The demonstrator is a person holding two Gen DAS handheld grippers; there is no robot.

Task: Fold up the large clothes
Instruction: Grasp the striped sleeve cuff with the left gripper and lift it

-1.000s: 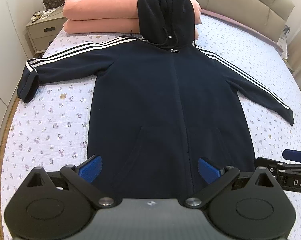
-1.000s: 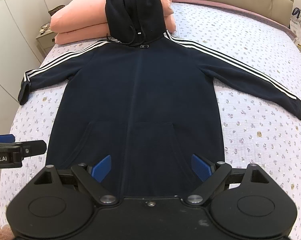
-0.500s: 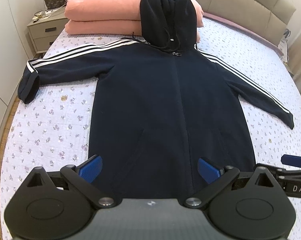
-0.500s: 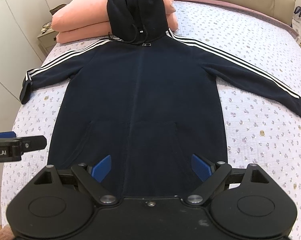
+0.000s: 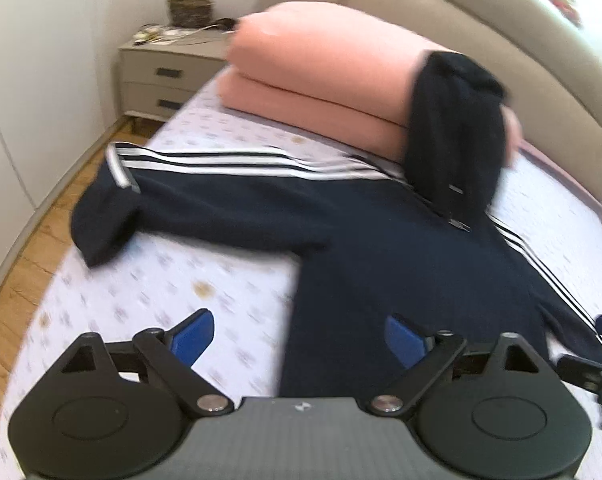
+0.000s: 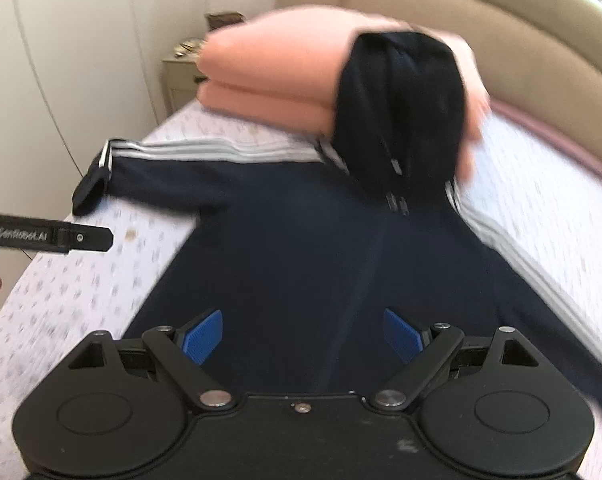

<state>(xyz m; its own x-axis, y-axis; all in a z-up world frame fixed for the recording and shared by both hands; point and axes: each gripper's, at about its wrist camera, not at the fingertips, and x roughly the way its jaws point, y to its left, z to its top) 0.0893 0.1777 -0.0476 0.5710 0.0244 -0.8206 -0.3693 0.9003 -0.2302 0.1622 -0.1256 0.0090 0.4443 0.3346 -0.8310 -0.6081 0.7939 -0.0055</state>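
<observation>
A long navy hoodie with white sleeve stripes lies flat, front up, on the bed; it also shows in the right wrist view. Its hood rests up against the pink pillows. Its left sleeve stretches toward the bed's left edge, the cuff folded over. My left gripper is open and empty, low over the hoodie's left side edge. My right gripper is open and empty above the hoodie's body. The left gripper's finger shows at the left of the right wrist view.
Two stacked pink pillows lie at the head of the bed, against a beige padded headboard. A nightstand with clutter stands at the left, beside white wardrobe doors. Wooden floor runs along the bed's left edge.
Both grippers have moved forward, lower and to the left over the hoodie; the views are now motion-blurred. The hoodie has not moved and both grippers remain open.
</observation>
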